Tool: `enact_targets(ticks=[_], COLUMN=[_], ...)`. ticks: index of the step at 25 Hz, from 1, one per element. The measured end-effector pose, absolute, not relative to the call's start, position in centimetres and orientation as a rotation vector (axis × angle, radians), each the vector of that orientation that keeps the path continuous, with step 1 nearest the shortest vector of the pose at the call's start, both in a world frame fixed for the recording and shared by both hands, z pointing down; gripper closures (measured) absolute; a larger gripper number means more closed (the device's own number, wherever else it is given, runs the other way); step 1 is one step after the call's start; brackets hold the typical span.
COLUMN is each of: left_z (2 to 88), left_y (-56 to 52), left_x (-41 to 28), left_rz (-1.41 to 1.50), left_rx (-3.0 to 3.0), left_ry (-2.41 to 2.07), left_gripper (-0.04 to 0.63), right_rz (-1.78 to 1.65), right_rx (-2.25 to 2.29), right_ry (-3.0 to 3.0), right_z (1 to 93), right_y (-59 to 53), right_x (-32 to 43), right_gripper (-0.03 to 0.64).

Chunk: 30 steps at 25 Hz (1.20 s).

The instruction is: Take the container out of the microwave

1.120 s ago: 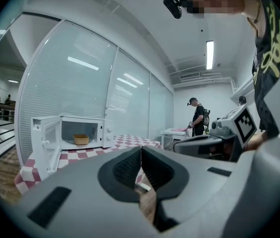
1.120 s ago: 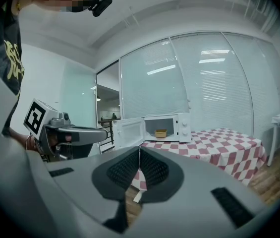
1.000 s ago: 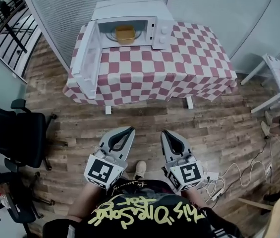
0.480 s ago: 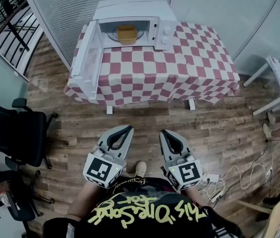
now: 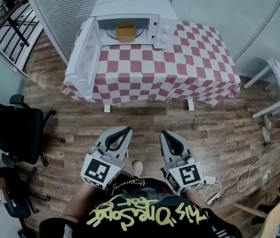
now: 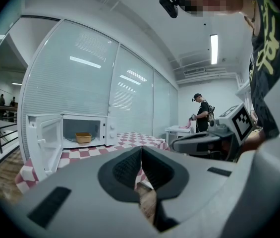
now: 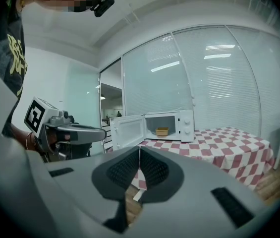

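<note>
Grey plastic is forming both claws, which the person is holding side by side close to the waist, each pointing forward and roughly level toward the desk [image 5: 189, 68]. The left claw [image 5: 128, 129] is showing its jaws pressed fully together in the left gripper view, with nothing between them. The right claw [image 5: 164, 132] is likewise showing its jaws meeting along a single seam in the right gripper view and is gripping nothing. Each claw is carrying its marker cube [image 5: 99, 171] at the rear, nearest the body, and the two tips are angling slightly toward each other.

The container [image 5: 125, 31], a small yellow tub, is sitting inside the white microwave [image 5: 130, 6], well apart from both claws and ahead of them. It is lying a little left of the left claw's line of aim and a little right of the right claw's. The microwave door [image 5: 83, 58] is hanging wide open, ahead and to the left of the left claw. A stretch of wooden floor [image 5: 144, 118] is lying between the claw tips and the checked desk. Neither claw is touching the desk, microwave or container.
</note>
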<state>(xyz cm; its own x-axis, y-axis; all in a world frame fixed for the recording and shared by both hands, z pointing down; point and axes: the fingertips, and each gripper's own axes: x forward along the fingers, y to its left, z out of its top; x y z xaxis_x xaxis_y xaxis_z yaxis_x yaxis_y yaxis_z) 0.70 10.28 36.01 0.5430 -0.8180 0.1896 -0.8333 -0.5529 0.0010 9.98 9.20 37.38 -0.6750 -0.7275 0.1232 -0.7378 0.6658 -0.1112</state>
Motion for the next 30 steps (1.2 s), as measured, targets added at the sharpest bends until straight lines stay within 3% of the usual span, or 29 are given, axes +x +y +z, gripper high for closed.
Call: enact_targets(ticks=[12, 19, 30], left_z=[35.1, 36.4, 36.8], left_y=[3.0, -2.2, -12.0], left_x=[0.9, -0.5, -3.6], left_rz=[0.118, 0.196, 0.214], left_rx=[2.699, 2.692, 2.657], left_ry=[-1.429, -1.415, -1.461], left_gripper=[0.586, 0.586, 0.586], right_rz=[0.312, 0.192, 0.283], right_rx=[1.284, 1.322, 1.266], right_ry=[-2.677, -2.774, -2.681], right_z=[38.6, 37.4, 38.3], right_y=[4.0, -1.5, -10.9], right_x=[10.7, 9.4, 6.8], right_gripper=[0.607, 0.607, 0.607])
